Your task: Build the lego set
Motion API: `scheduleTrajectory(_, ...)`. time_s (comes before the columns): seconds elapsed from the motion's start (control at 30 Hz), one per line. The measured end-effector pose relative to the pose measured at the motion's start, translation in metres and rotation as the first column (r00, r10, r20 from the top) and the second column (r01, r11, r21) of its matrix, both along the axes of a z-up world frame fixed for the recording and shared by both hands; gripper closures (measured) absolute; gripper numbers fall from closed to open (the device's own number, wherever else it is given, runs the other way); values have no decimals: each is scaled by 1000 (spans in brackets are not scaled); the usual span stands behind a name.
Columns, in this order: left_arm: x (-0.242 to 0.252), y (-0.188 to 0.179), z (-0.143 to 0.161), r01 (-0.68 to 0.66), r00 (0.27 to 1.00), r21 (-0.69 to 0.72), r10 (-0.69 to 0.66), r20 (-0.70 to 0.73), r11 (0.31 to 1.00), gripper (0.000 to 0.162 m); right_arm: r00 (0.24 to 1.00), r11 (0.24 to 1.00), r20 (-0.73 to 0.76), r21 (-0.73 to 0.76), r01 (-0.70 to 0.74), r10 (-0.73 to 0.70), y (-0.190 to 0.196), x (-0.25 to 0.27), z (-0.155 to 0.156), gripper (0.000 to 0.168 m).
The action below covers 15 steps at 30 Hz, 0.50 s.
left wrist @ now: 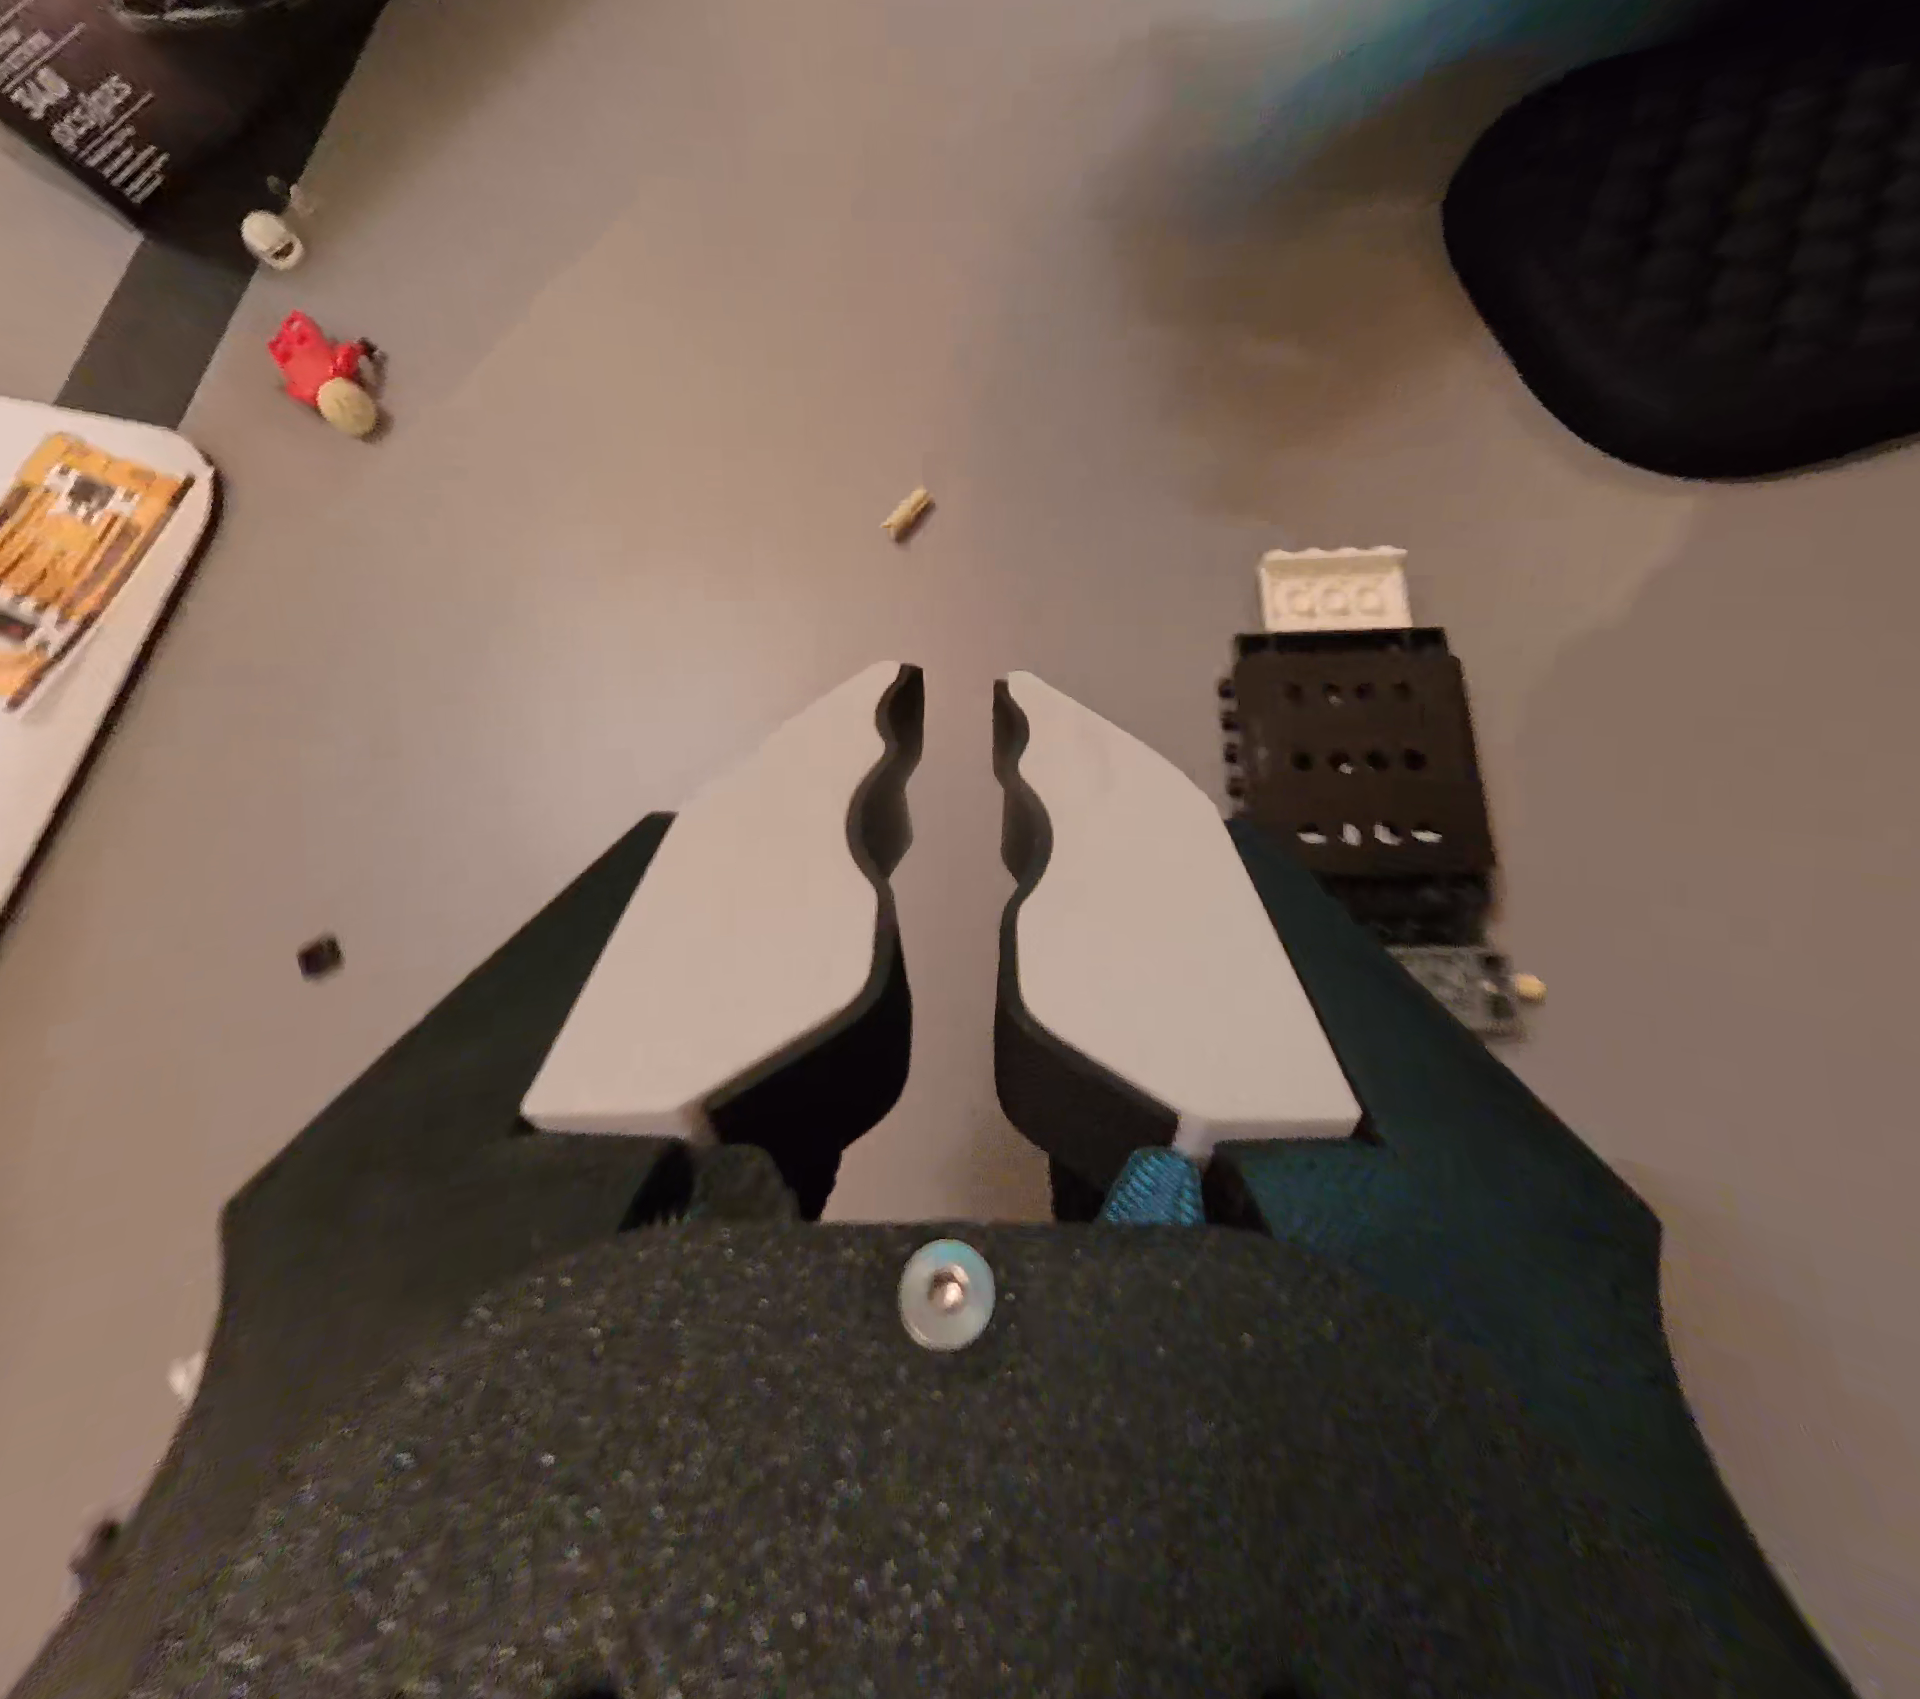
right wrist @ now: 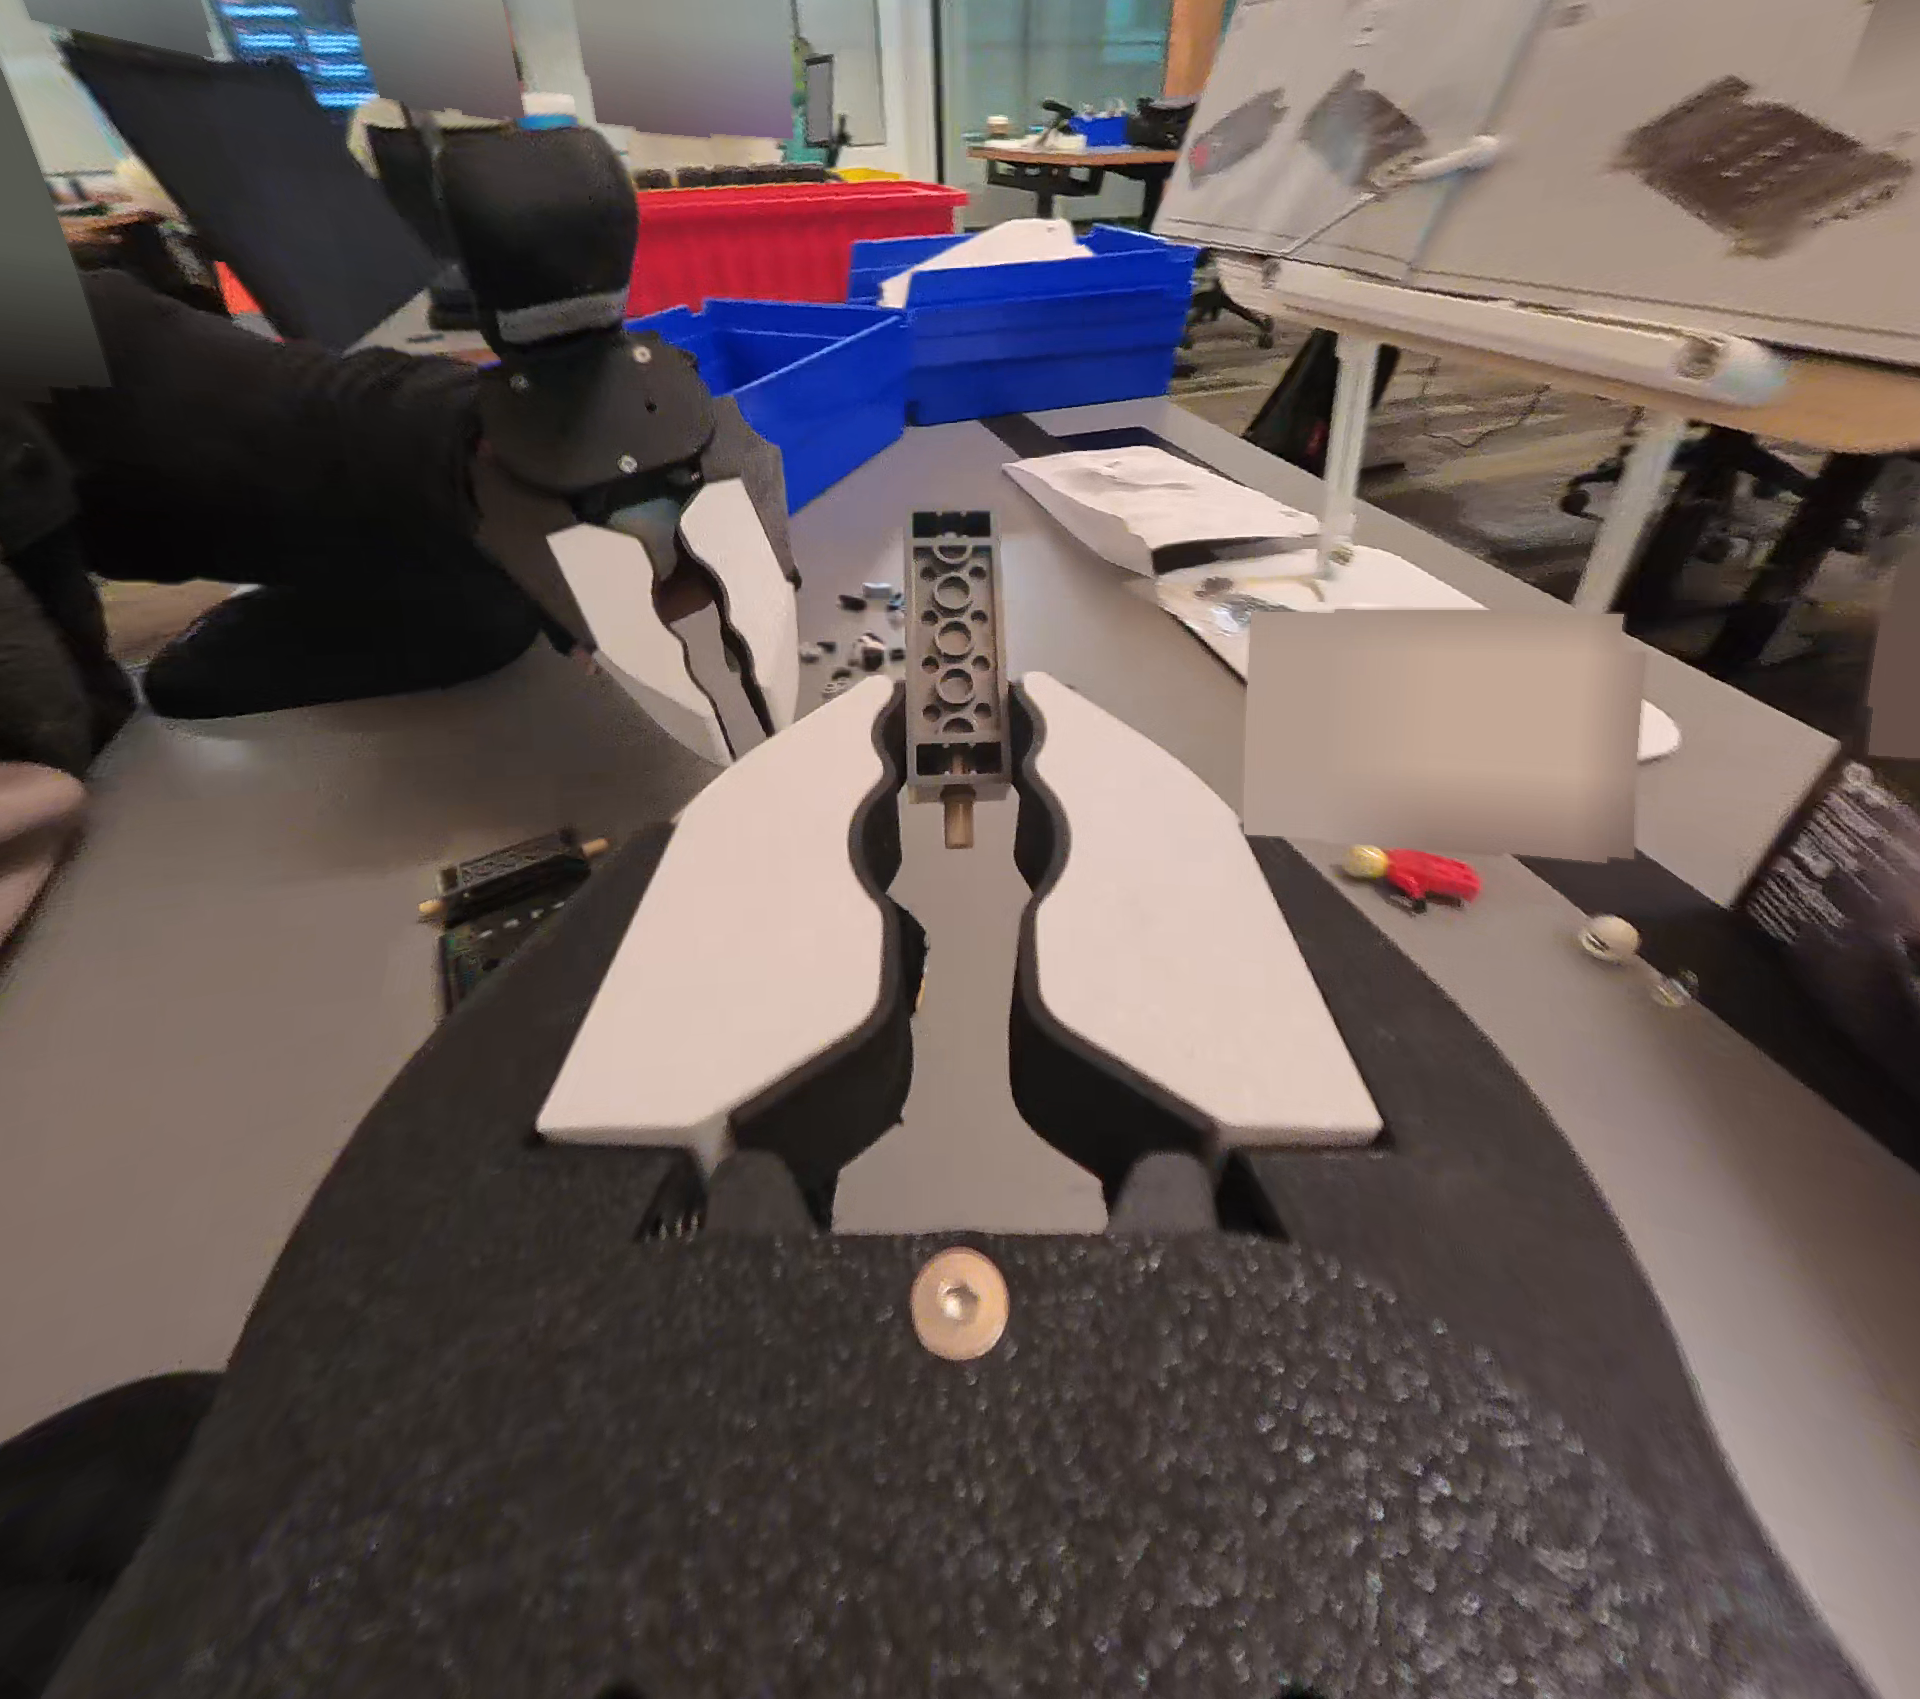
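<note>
Right wrist view, frame centre: right gripper (right wrist: 956, 730) pinched a grey beam (right wrist: 954, 641) by its sides, light and rigid. Left gripper (left wrist: 956, 693) hovered slightly parted, empty.

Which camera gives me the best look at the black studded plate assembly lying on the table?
The left wrist view: the black studded plate assembly lies nearly whole beside the left gripper. The right wrist view shows only its end, cut off behind the right gripper.

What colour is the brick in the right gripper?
Grey brick, tan pin at its near end; right wrist view shows it best.
</note>
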State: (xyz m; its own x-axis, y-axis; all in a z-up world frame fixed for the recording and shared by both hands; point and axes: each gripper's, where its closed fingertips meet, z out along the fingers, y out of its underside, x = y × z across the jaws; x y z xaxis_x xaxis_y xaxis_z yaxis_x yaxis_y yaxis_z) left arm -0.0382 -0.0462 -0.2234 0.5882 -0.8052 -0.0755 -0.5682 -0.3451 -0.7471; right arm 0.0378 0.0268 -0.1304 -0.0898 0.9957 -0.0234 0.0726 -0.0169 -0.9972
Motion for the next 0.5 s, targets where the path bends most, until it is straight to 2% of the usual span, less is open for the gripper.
scheduleTrajectory(0.2, 14, 43, -33, 17, 999, -57, -16, 28, 998, 150, 999, 999, 29, -28, 22, -21, 9, 0, -14, 151)
scheduleTrajectory(0.27, 14, 57, -43, 34, 999, -41, -35, -21, 999, 147, 999, 999, 39, -32, 15, -14, 8, -1, -17, 151)
scheduleTrajectory(0.37, 24, 64, -47, 168, 985, -3, -168, -45, 986, 146, 999, 999, 41, -41, 4, -3, 7, -2, -19, 151)
scheduleTrajectory(0.5, 34, 71, -53, 316, 946, -33, -318, -70, 948, 146, 999, 999, 41, -53, -8, 10, 6, -2, -21, 151)
